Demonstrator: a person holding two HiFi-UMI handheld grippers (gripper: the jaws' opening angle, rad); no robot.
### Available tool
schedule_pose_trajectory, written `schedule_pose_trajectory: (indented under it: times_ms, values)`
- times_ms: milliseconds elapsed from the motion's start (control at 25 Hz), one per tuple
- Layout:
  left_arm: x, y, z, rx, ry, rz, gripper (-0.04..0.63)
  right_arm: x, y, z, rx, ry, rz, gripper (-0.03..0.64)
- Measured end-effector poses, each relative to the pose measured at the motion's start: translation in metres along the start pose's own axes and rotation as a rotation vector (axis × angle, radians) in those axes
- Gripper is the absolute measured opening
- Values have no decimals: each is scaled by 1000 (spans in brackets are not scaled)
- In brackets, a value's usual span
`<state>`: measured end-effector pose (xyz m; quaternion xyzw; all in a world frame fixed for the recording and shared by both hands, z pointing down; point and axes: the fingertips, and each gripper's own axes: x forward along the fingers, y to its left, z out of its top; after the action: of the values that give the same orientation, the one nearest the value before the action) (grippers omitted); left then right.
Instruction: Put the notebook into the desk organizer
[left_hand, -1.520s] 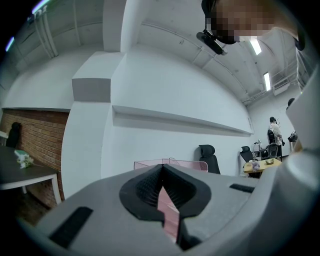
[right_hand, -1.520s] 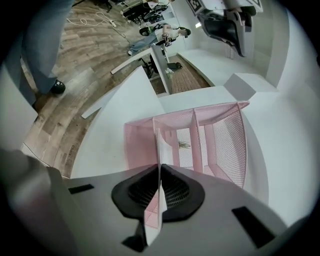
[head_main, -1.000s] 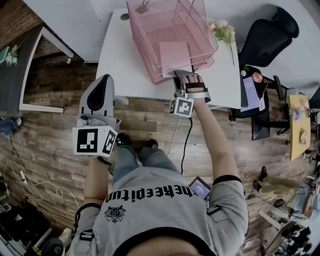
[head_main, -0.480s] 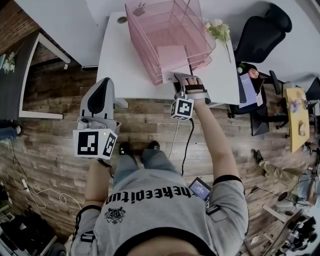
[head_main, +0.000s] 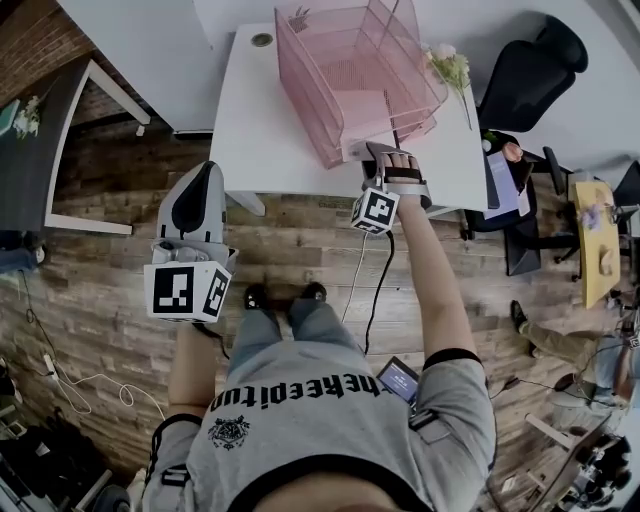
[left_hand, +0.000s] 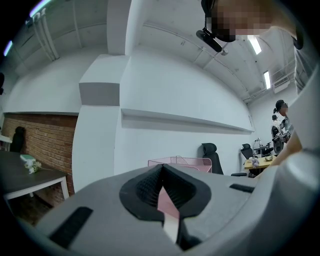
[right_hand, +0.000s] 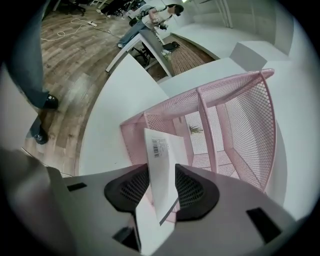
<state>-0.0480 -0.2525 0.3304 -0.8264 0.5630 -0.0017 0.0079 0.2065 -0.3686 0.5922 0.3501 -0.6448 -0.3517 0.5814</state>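
Pink organizer (head_main: 360, 80) ahead: right claw (right_hand: 161, 170) just spread, notebook (right_hand: 162, 147) loose inside it, release likely done; left claw (left_hand: 161, 170) pressed together

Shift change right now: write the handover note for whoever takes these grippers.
Left gripper: shut, empty, off the desk's near edge.
Right gripper: at the pink organizer's front; jaws have just been opening, now apart.
Notebook: far end inside the organizer, near end between the right jaws, not clamped.
Done: notebook fed in and released.
To do: draw the right gripper back; nudge the notebook further if it sticks out.
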Motion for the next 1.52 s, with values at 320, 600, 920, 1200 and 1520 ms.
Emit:
schedule_pose_trajectory:
  times_ms: [320,600,920,1200,1520]
  values:
    - [-9,4,3,4,0,-26,3,-17,10,10,65,8,13,142]
    - [-2,-14,8,-9,-21,-123,3,-60,0,17,403,7,-1,60]
    - [4,-37,17,-28,-50,-253,3,-121,-30,30,833,-59,-25,2]
    - [5,-54,28,-33,-75,-351,3,-175,-64,25,1221,-110,-162,2]
    - [-1,-64,39,-50,-113,-432,3,-236,-89,34,1384,-175,-303,2]
